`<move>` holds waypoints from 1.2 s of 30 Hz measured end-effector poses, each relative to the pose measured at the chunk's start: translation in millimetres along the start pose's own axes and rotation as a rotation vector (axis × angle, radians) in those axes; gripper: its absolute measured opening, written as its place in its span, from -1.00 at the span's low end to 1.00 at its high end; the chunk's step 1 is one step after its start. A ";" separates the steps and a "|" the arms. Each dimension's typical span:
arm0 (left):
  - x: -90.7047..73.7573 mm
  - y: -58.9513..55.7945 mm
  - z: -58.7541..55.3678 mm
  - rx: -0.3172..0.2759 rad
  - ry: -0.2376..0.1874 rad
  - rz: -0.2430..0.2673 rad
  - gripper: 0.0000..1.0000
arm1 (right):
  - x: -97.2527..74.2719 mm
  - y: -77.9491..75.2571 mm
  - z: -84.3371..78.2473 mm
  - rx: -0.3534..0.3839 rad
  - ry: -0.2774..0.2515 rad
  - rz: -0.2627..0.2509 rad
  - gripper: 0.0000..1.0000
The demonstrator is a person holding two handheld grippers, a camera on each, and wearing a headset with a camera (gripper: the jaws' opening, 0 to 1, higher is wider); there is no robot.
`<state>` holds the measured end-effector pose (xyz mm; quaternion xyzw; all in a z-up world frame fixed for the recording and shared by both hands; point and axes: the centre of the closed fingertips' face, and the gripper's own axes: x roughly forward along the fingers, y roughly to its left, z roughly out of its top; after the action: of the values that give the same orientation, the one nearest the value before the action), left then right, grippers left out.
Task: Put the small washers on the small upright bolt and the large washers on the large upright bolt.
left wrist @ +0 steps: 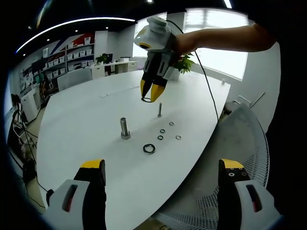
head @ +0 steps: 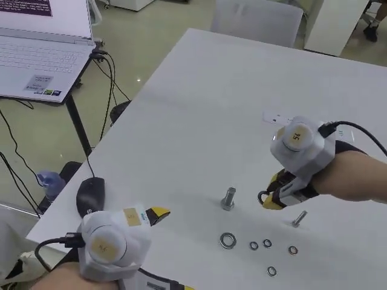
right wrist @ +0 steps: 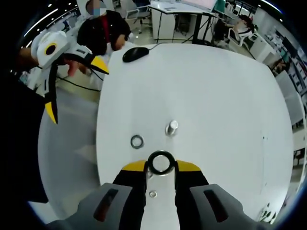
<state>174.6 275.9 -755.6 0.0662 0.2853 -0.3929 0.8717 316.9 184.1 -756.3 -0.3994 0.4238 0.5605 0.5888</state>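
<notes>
While right gripper (head: 270, 199) clamped large washer (right wrist: 160, 162) near large upright bolt (head: 228, 198), left gripper (left wrist: 160, 165) hovered at table (head: 199, 109) edge, jaws apart.

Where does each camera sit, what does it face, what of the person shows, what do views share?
Head view: headset, facing down at the table; both forearms show.
Left gripper view: left hand-held gripper, facing the large bolt; right forearm shows.
Right gripper view: right hand-held gripper, above its held washer; torso shows.
All share that bolt.
</notes>
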 end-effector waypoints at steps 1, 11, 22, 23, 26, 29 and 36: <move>0.3 0.4 -0.7 0.004 0.004 0.000 0.96 | 0.9 -0.4 1.8 -0.002 -0.001 -0.001 -0.58; 0.4 11.4 2.1 -0.001 0.009 0.018 0.97 | 12.4 -10.1 16.0 -0.016 0.003 -0.010 -0.58; 2.8 12.6 2.1 -0.005 0.008 0.004 0.94 | 29.9 -21.3 32.5 -0.021 0.020 -0.013 -0.58; 3.1 13.2 2.3 -0.008 0.007 0.005 0.93 | 31.0 -21.3 33.8 -0.022 0.022 -0.012 -0.57; 4.4 13.1 1.5 -0.010 0.010 0.001 0.92 | 35.9 -21.0 36.0 -0.041 0.042 -0.013 -0.57; 5.5 14.2 1.7 -0.008 0.007 0.003 0.92 | 41.6 -19.6 39.1 -0.057 0.053 -0.009 -0.57; 4.3 28.7 8.9 0.018 -0.017 0.065 0.99 | 49.7 -20.5 42.5 -0.062 0.070 -0.001 -0.57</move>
<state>201.6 289.7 -753.7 0.0801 0.2722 -0.3674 0.8857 340.2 239.1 -789.8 -0.4370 0.4265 0.5589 0.5611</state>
